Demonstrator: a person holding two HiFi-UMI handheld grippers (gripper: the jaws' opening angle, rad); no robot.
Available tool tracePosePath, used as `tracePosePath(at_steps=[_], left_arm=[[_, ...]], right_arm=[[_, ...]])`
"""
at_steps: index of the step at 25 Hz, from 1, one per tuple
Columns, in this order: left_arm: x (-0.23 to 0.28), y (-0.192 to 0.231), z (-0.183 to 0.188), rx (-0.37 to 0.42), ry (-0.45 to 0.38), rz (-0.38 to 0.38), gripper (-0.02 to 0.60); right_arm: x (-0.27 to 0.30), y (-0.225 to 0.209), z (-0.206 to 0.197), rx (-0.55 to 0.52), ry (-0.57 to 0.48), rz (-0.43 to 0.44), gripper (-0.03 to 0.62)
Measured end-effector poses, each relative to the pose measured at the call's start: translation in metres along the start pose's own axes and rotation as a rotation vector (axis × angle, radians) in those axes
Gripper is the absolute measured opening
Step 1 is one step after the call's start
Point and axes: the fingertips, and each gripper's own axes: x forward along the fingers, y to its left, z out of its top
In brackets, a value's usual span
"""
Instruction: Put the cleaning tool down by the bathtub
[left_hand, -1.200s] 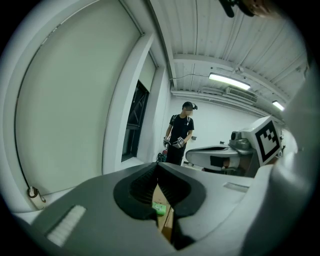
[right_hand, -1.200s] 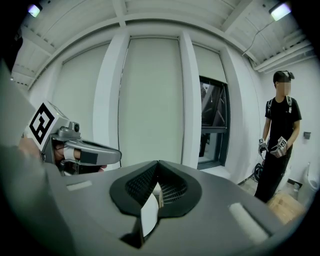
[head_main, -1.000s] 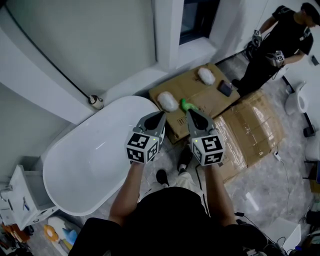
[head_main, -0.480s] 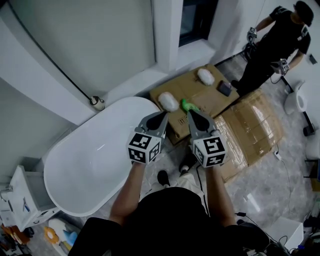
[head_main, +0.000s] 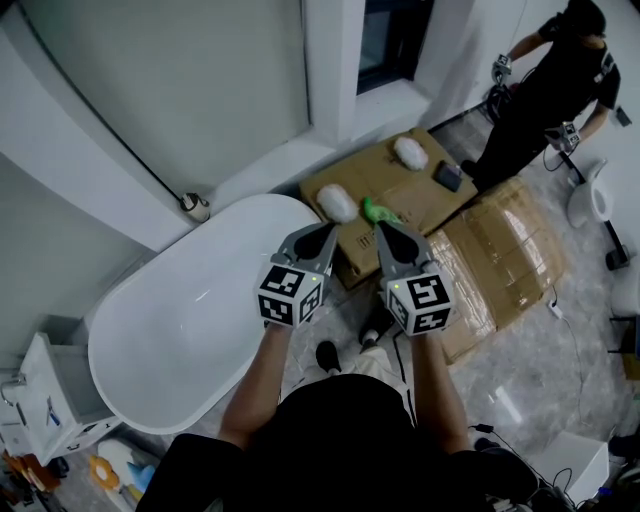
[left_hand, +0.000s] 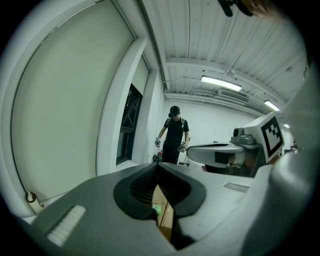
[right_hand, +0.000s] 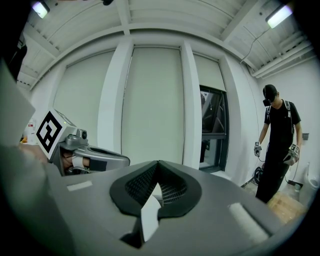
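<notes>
A white oval bathtub (head_main: 180, 320) fills the left of the head view. Beside its right end, flattened cardboard (head_main: 500, 260) covers the floor. On it lie a white fluffy cleaning tool (head_main: 337, 204), a green piece (head_main: 377, 211) right next to it, and a second white fluffy tool (head_main: 411, 151). My left gripper (head_main: 325, 232) (left_hand: 156, 165) hangs over the tub's right end, shut and empty. My right gripper (head_main: 381, 228) (right_hand: 158, 164) is beside it over the cardboard's near edge, also shut with nothing in it. A bit of green (left_hand: 156, 208) shows below the left jaws.
A person in black (head_main: 545, 90) (left_hand: 174, 135) (right_hand: 280, 145) stands at the far right holding grippers. A dark flat device (head_main: 449, 176) lies on the cardboard. A white column (head_main: 335, 60) and a window stand behind. A hose fitting (head_main: 192, 205) sits at the wall, a white cabinet (head_main: 40, 400) at lower left.
Both grippers stay about where they were, still shut and empty. The person at the back has shifted a little toward the upper right.
</notes>
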Motion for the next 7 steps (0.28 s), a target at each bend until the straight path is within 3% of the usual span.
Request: tracePosePath(at_steps=[7], left_arm=[[-0.0024,0.0042,-0.0020,-0.005,-0.003,0.001,-0.002]], right_arm=[[0.0002,0.0053,-0.0014,-0.010,0.002,0.001,0.006]])
